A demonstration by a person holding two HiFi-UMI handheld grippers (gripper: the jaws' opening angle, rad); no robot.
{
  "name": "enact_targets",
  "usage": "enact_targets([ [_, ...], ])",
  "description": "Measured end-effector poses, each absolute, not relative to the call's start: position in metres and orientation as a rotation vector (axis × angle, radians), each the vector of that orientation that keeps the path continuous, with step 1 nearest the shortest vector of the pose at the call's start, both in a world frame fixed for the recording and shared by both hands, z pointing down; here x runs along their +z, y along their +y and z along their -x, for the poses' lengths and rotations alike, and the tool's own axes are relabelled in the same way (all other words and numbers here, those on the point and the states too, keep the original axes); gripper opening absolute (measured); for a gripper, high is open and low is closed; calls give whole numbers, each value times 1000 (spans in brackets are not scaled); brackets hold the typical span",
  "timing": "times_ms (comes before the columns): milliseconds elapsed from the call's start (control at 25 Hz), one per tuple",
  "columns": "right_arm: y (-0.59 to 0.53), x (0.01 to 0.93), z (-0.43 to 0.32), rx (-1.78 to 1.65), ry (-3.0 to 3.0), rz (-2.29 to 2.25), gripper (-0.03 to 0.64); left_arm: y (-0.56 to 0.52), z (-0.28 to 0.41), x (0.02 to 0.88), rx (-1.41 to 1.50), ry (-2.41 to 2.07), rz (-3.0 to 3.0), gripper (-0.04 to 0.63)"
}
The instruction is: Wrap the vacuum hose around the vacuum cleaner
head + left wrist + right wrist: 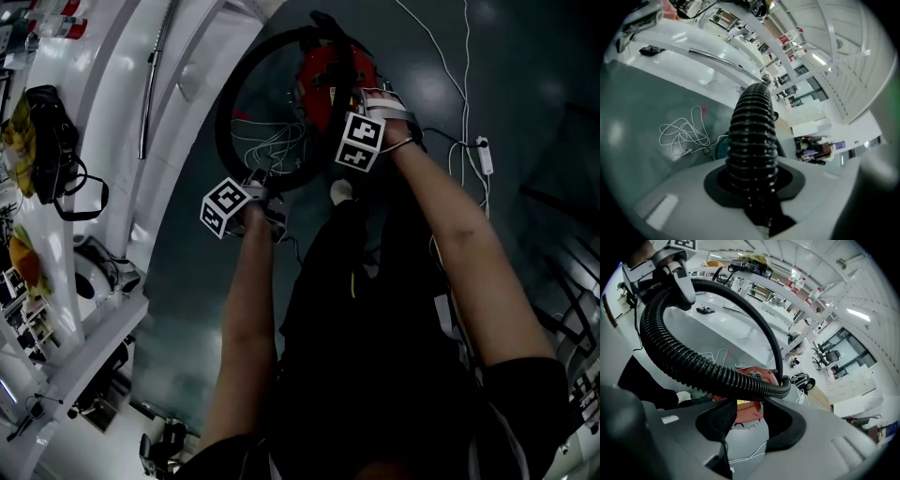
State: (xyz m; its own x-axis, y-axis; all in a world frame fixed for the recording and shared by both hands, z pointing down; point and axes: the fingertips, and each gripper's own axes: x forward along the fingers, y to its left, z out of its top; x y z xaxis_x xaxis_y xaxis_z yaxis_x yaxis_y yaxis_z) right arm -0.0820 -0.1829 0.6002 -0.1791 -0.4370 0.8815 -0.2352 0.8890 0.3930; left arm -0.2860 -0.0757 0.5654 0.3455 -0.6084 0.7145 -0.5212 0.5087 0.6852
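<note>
A black ribbed vacuum hose (223,103) arcs in a big loop over the dark floor, from my left gripper (265,185) round to the red vacuum cleaner (323,70). In the left gripper view the hose (752,136) runs straight away from the camera, with the left gripper (753,180) shut on it. My right gripper (349,101) is over the vacuum. In the right gripper view it (750,401) stands open; the hose (708,376) crosses just past its fingertips, and the red vacuum (750,408) shows through the gap.
A loose coil of white cable (272,145) lies on the floor inside the loop. White benches (112,141) with a metal tube (155,75) run along the left. Another white cord with a switch (483,155) trails at right. The person's legs are below the grippers.
</note>
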Motion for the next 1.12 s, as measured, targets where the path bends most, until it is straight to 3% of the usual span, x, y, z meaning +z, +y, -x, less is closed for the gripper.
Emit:
enact_targets([
  [640, -197, 649, 56, -267, -1731, -456, 160, -43, 240, 660, -250, -1264, -980, 114],
  [1120, -211, 667, 55, -278, -1746, -380, 167, -53, 245, 691, -324, -1296, -944, 110],
])
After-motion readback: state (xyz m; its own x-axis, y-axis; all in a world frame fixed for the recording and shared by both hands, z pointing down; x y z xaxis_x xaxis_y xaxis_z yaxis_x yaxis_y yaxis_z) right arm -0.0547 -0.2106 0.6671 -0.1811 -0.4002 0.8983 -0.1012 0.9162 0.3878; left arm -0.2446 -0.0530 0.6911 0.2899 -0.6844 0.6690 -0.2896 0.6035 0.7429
